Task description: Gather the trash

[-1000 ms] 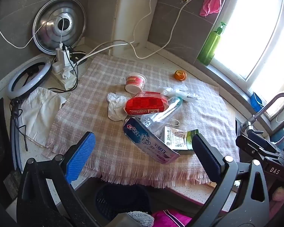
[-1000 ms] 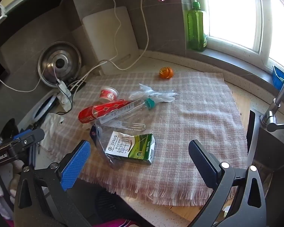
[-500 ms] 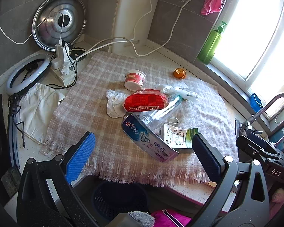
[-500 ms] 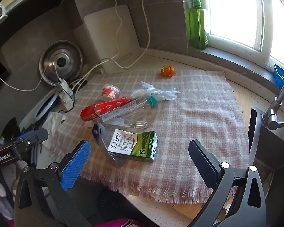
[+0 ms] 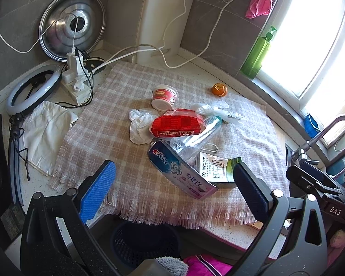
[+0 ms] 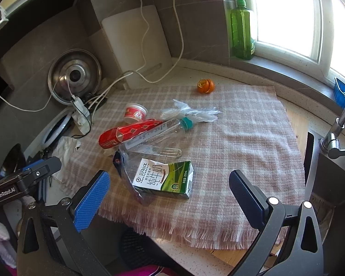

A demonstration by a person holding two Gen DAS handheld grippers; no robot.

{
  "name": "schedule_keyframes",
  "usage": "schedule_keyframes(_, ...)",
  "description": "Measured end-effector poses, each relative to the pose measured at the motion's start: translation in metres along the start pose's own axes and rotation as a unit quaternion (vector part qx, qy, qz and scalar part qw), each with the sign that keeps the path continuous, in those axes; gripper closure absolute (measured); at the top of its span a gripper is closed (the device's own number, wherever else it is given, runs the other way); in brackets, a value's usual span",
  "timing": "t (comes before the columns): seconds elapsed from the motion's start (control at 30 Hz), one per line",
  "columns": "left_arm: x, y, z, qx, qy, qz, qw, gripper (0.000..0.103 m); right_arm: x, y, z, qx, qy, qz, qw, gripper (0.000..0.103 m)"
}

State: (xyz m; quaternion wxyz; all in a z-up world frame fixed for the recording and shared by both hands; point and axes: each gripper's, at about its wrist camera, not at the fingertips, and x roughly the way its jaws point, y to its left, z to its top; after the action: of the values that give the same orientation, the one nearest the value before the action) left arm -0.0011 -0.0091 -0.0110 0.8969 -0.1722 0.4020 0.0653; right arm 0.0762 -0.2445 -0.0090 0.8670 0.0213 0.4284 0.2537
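Left gripper (image 5: 172, 188), black frame with ribbed blue pads, is hanging with jaws spread wide and holding nothing, above the near fringe of a pink-and-cream checked woven cloth (image 5: 108, 124); right gripper (image 6: 170, 197), same build, is likewise standing spread and empty over the same edge. Trash is lying clustered mid-cloth: a flattened glossy toothpaste box (image 5: 181, 170) printed blue and pink, nearest the left pads; a rectangular green-and-white milk carton (image 6: 165, 178) lying on its side, touching that box; a clear crinkled plastic bottle (image 6: 154, 135) with teal cap, lying slantwise; a shiny red snack packet (image 5: 176, 126) against the bottle; a crumpled white tissue (image 5: 139, 126) beside the packet; a small round paper cup (image 5: 164, 97) tipped on its side; a wispy clear plastic wrapper (image 6: 191, 112); a curled orange peel (image 6: 205, 85) sitting apart at the far edge. Below the counter's rim a dark perforated bin (image 5: 145, 241) is showing.
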Motion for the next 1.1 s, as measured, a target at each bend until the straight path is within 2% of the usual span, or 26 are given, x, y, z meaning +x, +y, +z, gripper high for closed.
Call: schedule_keyframes(1.1, 0.0071, 0.0075, -0.0023, -0.009, 0.006, -0.002, 0.9999, 0.000, 0.0009, -0.0033, -0.0038, -0.001, 0.004, 0.002, 1.000, 0.001)
